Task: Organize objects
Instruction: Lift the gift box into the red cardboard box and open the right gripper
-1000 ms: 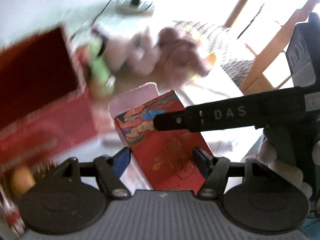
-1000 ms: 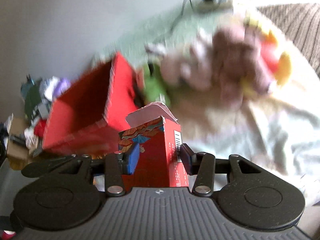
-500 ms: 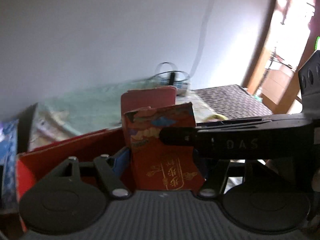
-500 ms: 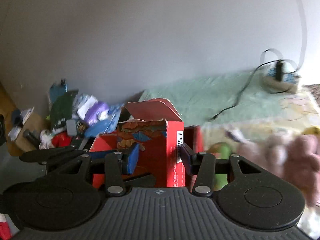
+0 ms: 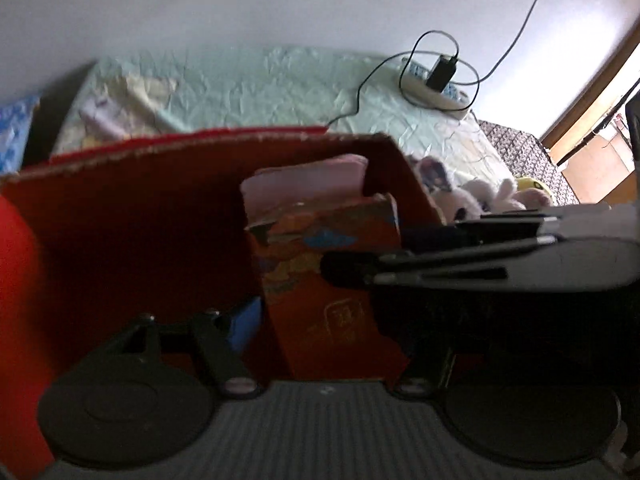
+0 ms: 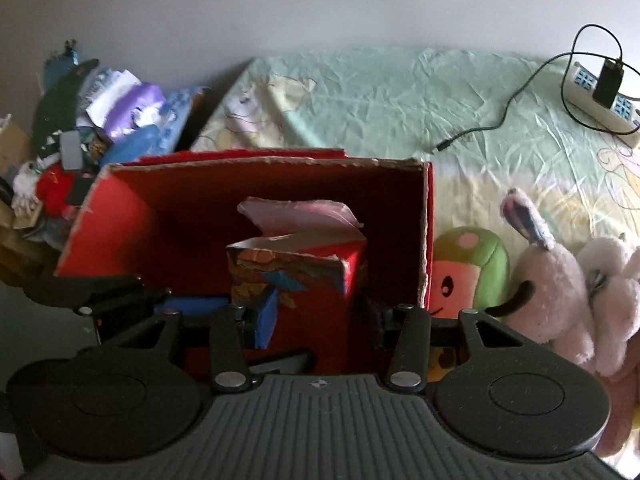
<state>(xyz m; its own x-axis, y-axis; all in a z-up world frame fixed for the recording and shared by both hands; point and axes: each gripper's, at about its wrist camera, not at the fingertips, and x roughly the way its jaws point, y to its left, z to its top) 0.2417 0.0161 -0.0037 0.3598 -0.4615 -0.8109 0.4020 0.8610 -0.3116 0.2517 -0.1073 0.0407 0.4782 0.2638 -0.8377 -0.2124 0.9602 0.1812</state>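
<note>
A small red carton point(image 5: 328, 280) with an open pink top flap stands upright, held from two sides. My left gripper point(image 5: 328, 332) is shut on its lower part, the blue pad point(image 5: 244, 320) against its left face. My right gripper point(image 6: 320, 316) is shut on it too, one pad on each side of the small red carton point(image 6: 304, 280). The carton sits inside the open large red cardboard box point(image 6: 260, 162), near its right wall. In the left wrist view the right gripper's fingers point(image 5: 360, 268) reach in from the right, in front of the large box's point(image 5: 120, 220) dark interior.
Plush toys lie just right of the box: a green and orange one point(image 6: 472, 264) and pale pink rabbits point(image 6: 552, 280). A power strip with a charger and cable point(image 6: 600, 92) rests on the green sheet point(image 6: 400, 100) behind. Piled clutter point(image 6: 100, 112) fills the far left.
Both grippers have carried the small carton leftward, away from the plush toys, and down into the large red box. The grip on it has not changed.
</note>
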